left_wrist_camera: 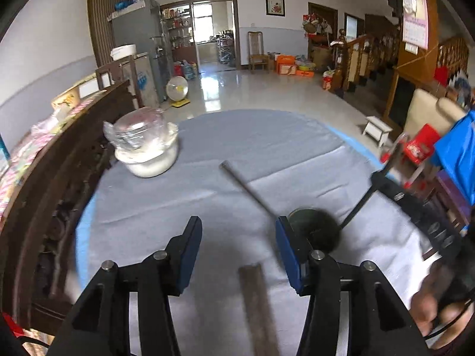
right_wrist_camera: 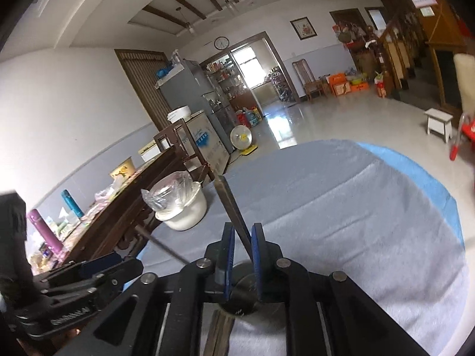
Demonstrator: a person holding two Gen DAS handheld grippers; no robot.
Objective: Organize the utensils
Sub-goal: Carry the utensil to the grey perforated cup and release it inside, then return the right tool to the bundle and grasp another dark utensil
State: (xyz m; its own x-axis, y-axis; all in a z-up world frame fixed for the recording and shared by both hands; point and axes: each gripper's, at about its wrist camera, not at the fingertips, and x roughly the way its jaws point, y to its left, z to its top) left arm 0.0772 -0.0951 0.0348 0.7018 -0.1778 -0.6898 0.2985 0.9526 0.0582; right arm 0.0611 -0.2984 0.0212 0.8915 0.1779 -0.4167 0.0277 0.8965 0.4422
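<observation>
My left gripper (left_wrist_camera: pixel 237 231) is open and empty, low over the grey cloth (left_wrist_camera: pixel 267 142). A flat metal strip (left_wrist_camera: pixel 258 302) lies on the cloth between its fingers. A ladle with a dark round bowl (left_wrist_camera: pixel 314 228) and a long metal handle (left_wrist_camera: pixel 246 187) sits just beyond the right finger. My right gripper (right_wrist_camera: pixel 242 237) is shut on the ladle's thin metal handle (right_wrist_camera: pixel 230 201), which rises between the blue pads; the bowl (right_wrist_camera: pixel 240 293) lies under the jaws. The right gripper's body also shows in the left wrist view (left_wrist_camera: pixel 421 207).
A white bowl covered in clear plastic (left_wrist_camera: pixel 145 145) stands at the table's far left; it also shows in the right wrist view (right_wrist_camera: pixel 181 204). A dark wooden bench (left_wrist_camera: pixel 53 195) with clutter runs along the left. A white stool (left_wrist_camera: pixel 377 127) and red chair (left_wrist_camera: pixel 421 145) stand on the right.
</observation>
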